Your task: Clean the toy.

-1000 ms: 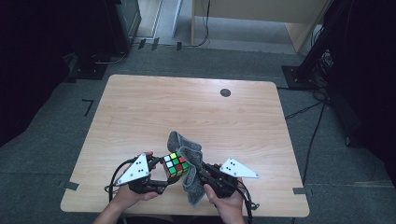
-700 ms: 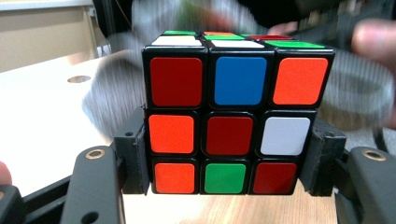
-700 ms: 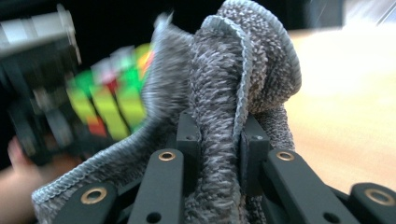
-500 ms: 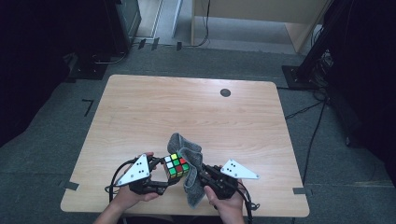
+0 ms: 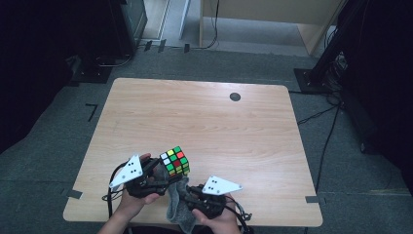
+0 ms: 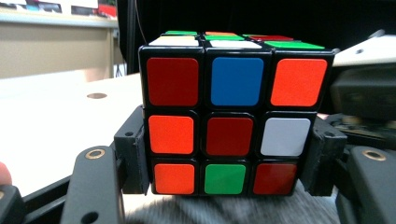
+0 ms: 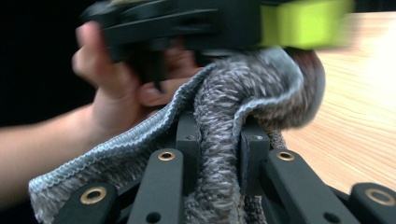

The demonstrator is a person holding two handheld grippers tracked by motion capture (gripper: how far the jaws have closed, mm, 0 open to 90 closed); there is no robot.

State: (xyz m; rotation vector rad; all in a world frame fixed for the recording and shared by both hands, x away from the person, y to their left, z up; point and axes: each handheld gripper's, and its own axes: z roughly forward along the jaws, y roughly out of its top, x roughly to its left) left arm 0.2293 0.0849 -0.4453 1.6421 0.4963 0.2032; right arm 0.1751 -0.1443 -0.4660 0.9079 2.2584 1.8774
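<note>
At the table's (image 5: 204, 117) near edge, the left gripper (image 5: 163, 178) clamps a scrambled puzzle cube (image 5: 175, 161) by its sides. Just beside it, the right gripper (image 7: 218, 154) pinches a bunched grey cloth (image 7: 224, 121).

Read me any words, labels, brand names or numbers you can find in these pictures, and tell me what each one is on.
None can be read.
Cube: plain coloured stickers, no logo or print.
Grey cloth: no tag or lettering.
Grey plates on the left gripper and right gripper: black dots, no characters.
Table: a dark round spot, no writing.
Items on the far shelf in the left gripper view: too blurred to read.
</note>
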